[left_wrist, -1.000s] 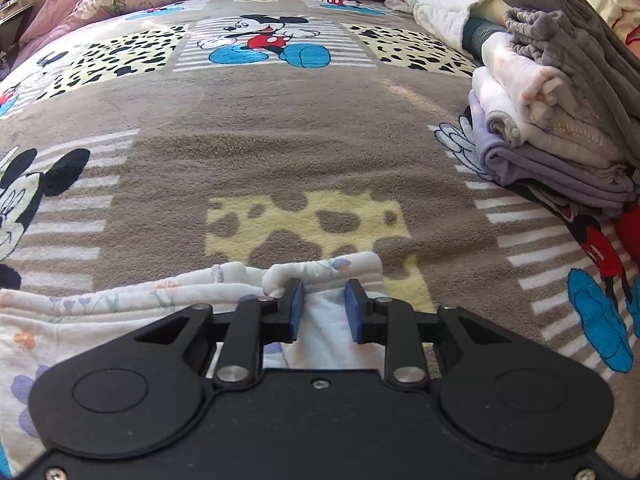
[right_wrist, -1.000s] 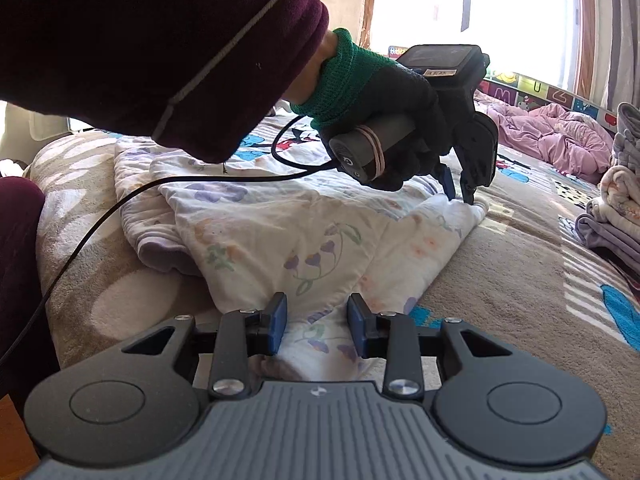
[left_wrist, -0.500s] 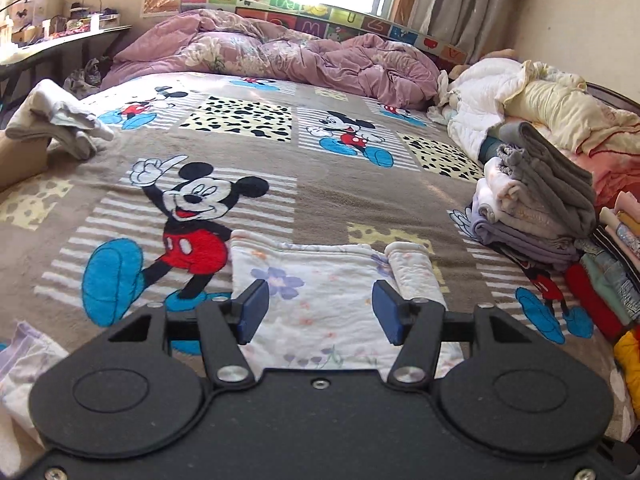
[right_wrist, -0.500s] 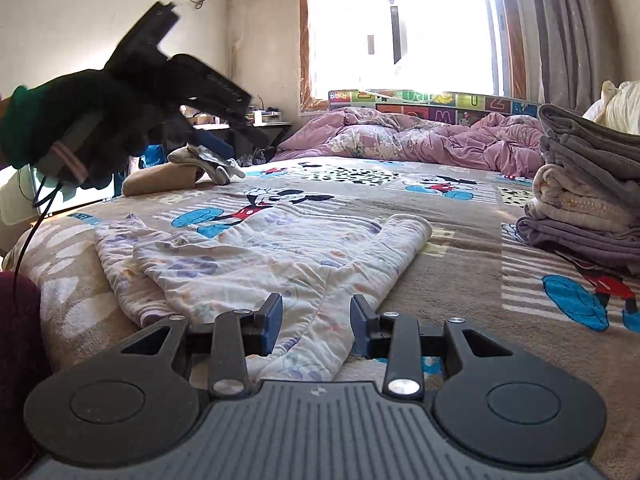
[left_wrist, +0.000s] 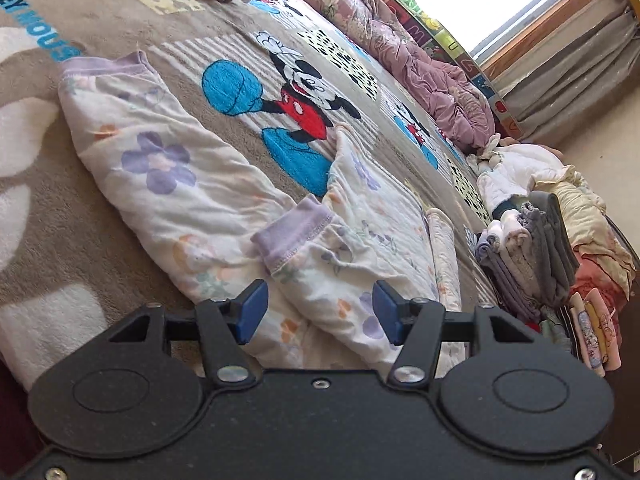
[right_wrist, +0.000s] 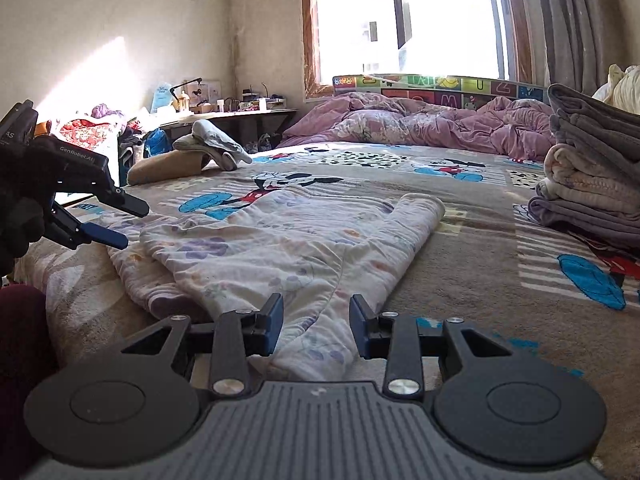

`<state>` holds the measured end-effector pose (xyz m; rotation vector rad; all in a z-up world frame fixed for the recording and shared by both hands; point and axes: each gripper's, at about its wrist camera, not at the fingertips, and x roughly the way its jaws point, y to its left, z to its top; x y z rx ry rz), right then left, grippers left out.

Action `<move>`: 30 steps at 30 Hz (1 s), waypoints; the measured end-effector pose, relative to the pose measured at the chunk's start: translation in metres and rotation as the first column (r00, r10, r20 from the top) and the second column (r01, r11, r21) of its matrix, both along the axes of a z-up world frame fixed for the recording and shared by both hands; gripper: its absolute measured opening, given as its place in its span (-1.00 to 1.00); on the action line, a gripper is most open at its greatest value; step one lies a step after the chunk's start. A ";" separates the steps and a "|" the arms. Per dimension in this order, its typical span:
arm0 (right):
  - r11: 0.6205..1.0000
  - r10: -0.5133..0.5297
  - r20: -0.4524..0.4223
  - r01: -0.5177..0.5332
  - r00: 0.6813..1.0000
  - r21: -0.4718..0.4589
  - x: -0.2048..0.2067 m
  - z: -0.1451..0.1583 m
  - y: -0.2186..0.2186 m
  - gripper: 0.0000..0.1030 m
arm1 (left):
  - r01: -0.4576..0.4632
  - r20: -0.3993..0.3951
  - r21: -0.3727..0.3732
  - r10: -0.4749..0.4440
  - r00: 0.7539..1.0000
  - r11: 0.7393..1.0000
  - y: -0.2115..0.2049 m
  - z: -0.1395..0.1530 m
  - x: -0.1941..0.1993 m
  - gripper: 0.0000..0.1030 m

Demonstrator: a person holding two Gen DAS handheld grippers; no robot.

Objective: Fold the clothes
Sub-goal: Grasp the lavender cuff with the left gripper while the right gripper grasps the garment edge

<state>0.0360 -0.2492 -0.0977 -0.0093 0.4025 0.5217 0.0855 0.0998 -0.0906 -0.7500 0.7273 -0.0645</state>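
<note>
A white floral garment (left_wrist: 224, 208) with lilac cuffs (left_wrist: 292, 232) lies partly folded on the Mickey Mouse blanket (left_wrist: 120, 20). My left gripper (left_wrist: 319, 312) hovers open over its near sleeve, pads clear of the cloth. In the right wrist view the same garment (right_wrist: 288, 240) stretches away from me. My right gripper (right_wrist: 316, 330) sits low at its near edge. Its jaws are closing, with the cloth's edge between them but gaps still show at both pads. The left gripper (right_wrist: 126, 226) appears at the far left, open and held in a black glove.
A stack of folded clothes (right_wrist: 592, 184) stands at the bed's right side, also the stack (left_wrist: 528, 252) in the left wrist view. A rumpled purple duvet (right_wrist: 420, 124) lies under the window. A grey garment on a tan pillow (right_wrist: 212, 148) sits at the far left.
The left gripper opened, let go of the garment's folded far edge, and swung back to the near left side while rolling. The right gripper hardly moved.
</note>
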 end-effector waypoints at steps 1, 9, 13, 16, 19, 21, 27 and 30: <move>1.000 0.014 -0.003 -0.014 1.000 0.007 -0.001 0.001 0.000 -0.38 | -0.010 -0.002 -0.007 0.010 1.000 1.000 0.001 -0.003 0.000 0.09; 0.999 0.048 -0.007 -0.048 0.999 0.011 0.001 0.000 0.007 -0.38 | -0.052 -0.013 0.016 0.052 0.999 0.999 0.001 -0.014 0.014 -0.53; 0.998 0.053 -0.017 -0.053 0.998 0.035 0.003 0.001 0.005 -0.38 | 0.034 0.073 0.057 -0.038 0.997 0.998 -0.015 0.007 0.016 -0.88; 0.994 0.077 -0.022 -0.075 0.997 0.080 0.003 0.006 0.000 -0.38 | 0.096 0.138 0.059 -0.104 0.985 0.994 -0.031 0.032 0.024 -0.88; 0.994 0.098 -0.032 -0.096 0.995 0.050 0.003 0.003 0.005 -0.33 | 0.144 0.186 0.014 -0.144 0.972 0.989 -0.047 0.053 0.041 -0.88; 0.994 0.111 -0.038 -0.110 0.993 0.025 0.002 0.001 0.009 -0.33 | 0.176 0.204 -0.046 -0.164 0.965 0.983 -0.057 0.062 0.055 -0.88; 0.991 0.124 -0.050 -0.126 0.991 -0.033 0.000 -0.002 0.018 -0.32 | 0.218 0.224 -0.132 -0.185 0.957 0.967 -0.096 0.071 0.106 -0.88; 0.994 0.105 -0.074 -0.107 0.992 -0.026 0.001 -0.003 0.015 -0.33 | 0.222 0.203 -0.149 -0.190 0.961 0.964 -0.116 0.063 0.131 -0.88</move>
